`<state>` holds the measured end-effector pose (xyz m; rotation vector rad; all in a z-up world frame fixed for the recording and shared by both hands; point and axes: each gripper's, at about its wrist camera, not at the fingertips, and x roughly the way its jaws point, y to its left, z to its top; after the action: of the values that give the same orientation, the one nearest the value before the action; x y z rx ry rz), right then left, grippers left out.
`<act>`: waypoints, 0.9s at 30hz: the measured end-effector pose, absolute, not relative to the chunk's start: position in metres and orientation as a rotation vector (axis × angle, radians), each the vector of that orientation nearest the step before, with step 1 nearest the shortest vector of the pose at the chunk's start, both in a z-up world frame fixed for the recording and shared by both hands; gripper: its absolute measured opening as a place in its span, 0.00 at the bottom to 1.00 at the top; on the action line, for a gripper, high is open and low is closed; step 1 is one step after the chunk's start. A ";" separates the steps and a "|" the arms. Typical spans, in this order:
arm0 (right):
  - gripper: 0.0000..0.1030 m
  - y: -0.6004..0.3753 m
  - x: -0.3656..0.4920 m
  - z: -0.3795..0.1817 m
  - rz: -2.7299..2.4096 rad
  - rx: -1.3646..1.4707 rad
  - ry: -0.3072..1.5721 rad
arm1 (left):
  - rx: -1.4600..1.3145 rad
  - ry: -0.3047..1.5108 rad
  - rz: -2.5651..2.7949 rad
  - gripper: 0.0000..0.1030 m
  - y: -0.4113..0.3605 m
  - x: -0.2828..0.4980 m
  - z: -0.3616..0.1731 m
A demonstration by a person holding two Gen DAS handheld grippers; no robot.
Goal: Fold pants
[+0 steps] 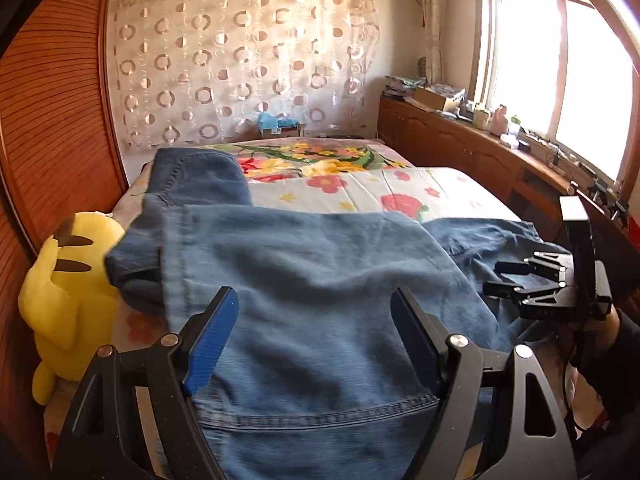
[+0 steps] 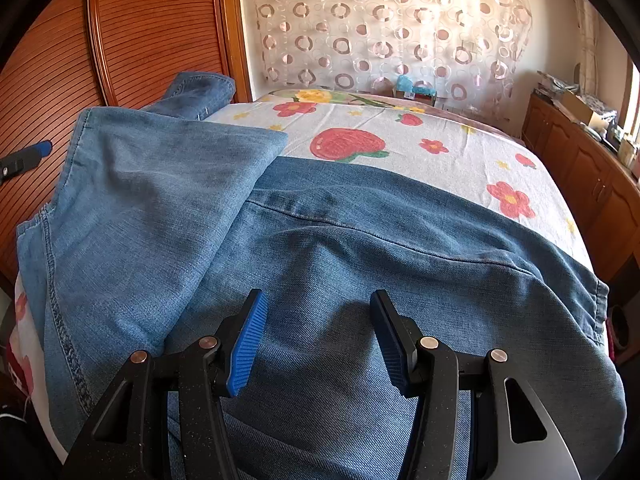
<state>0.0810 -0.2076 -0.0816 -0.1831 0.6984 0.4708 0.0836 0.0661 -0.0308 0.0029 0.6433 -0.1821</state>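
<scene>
Jeans point(image 2: 320, 264) lie across near end of bed point(image 2: 420, 152), one leg lapped over the other toward left side. Left gripper point(image 1: 312, 336) spread wide over denim, holding nothing. Right gripper point(image 2: 316, 336) likewise spread, nothing between jaws.

Risks, as judgement: pinching only top layer would drag fold apart; cloth hanging over near bed edge could slide off if tugged.

Nearby: yellow plush toy point(image 1: 68, 300) just beside jeans at left, could snag a swung leg; wooden wardrobe point(image 2: 132, 32) close behind.

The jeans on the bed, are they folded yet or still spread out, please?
Partly folded: one leg of the jeans lies doubled back over the rest, while the far leg end still trails away across the bed.
</scene>
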 end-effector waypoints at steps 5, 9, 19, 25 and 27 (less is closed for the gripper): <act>0.54 -0.209 0.081 -0.082 0.470 -0.183 0.698 | 0.004 0.668 -0.202 0.77 0.044 0.087 -0.045; 0.54 -0.208 0.081 -0.082 0.466 -0.194 0.698 | 0.001 0.687 -0.210 0.77 0.030 0.088 -0.053; 0.54 -0.204 0.080 -0.083 0.452 -0.216 0.698 | -0.011 0.717 -0.222 0.77 0.012 0.089 -0.067; 0.55 -0.204 0.079 -0.084 0.448 -0.234 0.698 | -0.024 0.758 -0.226 0.77 0.005 0.091 -0.084; 0.56 -0.205 0.079 -0.084 0.446 -0.236 0.699 | -0.027 0.768 -0.230 0.77 0.003 0.091 -0.088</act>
<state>0.0795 -0.2049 -0.0842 -0.2363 0.6993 0.4462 0.0913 0.0027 -0.0881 -0.0270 0.7684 -0.2301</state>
